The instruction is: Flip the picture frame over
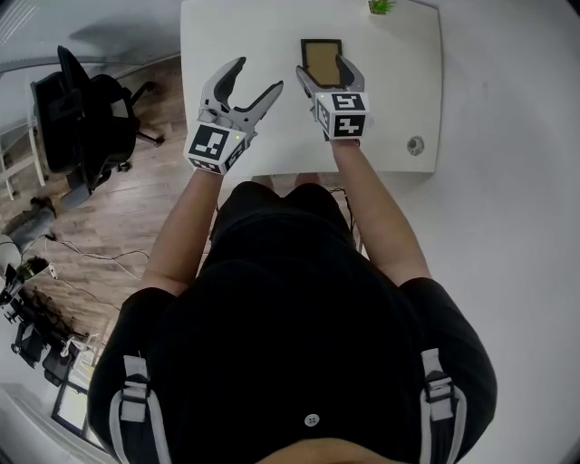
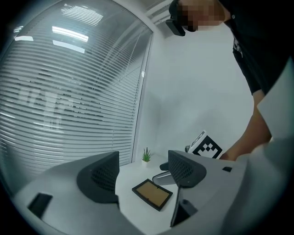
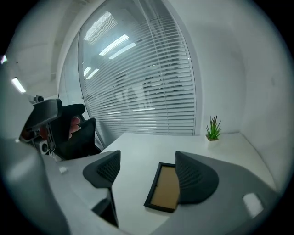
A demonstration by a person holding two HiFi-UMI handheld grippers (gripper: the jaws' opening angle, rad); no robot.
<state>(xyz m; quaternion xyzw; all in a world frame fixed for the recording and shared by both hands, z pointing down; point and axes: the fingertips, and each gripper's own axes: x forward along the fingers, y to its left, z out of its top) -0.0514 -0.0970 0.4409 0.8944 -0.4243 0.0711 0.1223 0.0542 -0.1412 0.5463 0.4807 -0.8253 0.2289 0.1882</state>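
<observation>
A black picture frame [image 1: 321, 59] with a brown panel facing up lies flat on the white table [image 1: 399, 100], toward its far side. My right gripper [image 1: 326, 75] hovers open at the frame's near edge; in the right gripper view the frame [image 3: 165, 188] lies just beyond the jaws, partly behind the right finger [image 3: 195, 179]. My left gripper [image 1: 243, 84] is open to the left of the frame, with nothing between its fingers. From the left gripper view the frame [image 2: 152, 193] shows between the fingers, farther off, next to the right gripper [image 2: 183, 160].
A small green potted plant [image 1: 381, 6] stands at the table's far edge. A round cable grommet [image 1: 415, 145] sits near the right front corner. A black office chair [image 1: 86, 113] stands on the wood floor to the left. Window blinds [image 3: 138, 92] lie beyond the table.
</observation>
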